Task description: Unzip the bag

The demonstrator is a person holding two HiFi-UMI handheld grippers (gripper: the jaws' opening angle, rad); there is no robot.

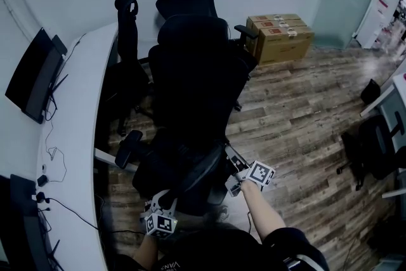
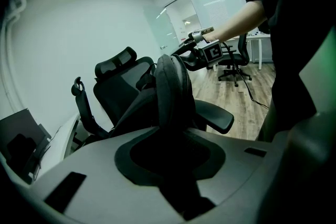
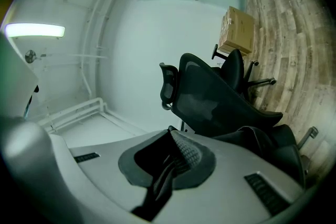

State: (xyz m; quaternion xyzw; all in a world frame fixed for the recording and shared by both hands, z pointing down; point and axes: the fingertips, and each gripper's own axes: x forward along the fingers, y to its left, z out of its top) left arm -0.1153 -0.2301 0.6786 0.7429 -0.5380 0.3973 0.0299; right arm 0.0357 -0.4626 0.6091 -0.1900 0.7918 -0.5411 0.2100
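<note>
**Q:** Head view: where is the bag?
**A:** The black bag (image 1: 181, 178) lies between the left tongs (image 1: 163, 203) and the right tongs (image 1: 233, 176), in front of a black office chair (image 1: 196, 73). Both tongs meet its edge.

**Q:** Left gripper view: state of the tongs?
**A:** The left tongs (image 2: 170, 144) are pinching the bag's lower edge. The bag rises upright directly ahead of them. The right tongs sit at the bag's top, above and beyond.

**Q:** Right gripper view: state of the tongs?
**A:** The right tongs (image 3: 176, 152) are pressed together on a thin dark strip (image 3: 168, 170), which is too dark to identify. The bag's fabric lies just to their right and the chair stands beyond.
</note>
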